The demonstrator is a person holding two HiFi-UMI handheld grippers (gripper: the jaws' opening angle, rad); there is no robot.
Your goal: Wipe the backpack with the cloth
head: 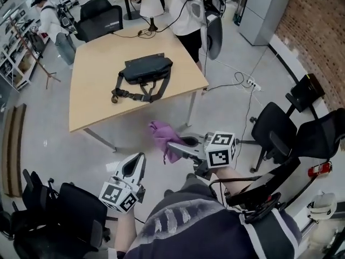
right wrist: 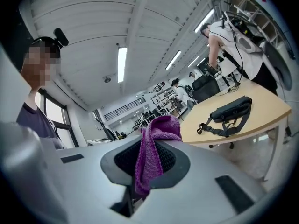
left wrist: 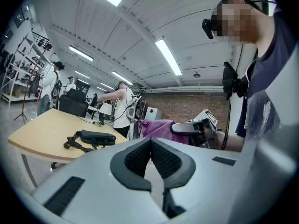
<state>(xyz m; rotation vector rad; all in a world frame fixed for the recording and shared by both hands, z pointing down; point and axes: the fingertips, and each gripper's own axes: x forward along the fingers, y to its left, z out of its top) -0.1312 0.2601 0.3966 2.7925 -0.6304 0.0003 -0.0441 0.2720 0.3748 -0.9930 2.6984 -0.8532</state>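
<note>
A black backpack [head: 143, 72] lies flat on the wooden table [head: 97, 99], its straps trailing toward the near left. It also shows in the left gripper view as the backpack [left wrist: 91, 137] and in the right gripper view as the backpack [right wrist: 231, 110]. My right gripper [head: 171, 144] is shut on a purple cloth [head: 163, 135], held in the air short of the table's near edge. The cloth [right wrist: 152, 148] hangs pinched between that gripper's jaws [right wrist: 150, 146]. My left gripper [head: 139, 159] is lower and to the left, shut with nothing in it, its pads [left wrist: 140, 157] pressed together.
Black office chairs stand at the right [head: 275, 128], near left [head: 64, 215] and behind the table [head: 99, 15]. A person in white [head: 186, 9] stands at the table's far right corner beside a lamp [head: 151, 7]. A power strip [head: 252, 84] with cables lies on the floor.
</note>
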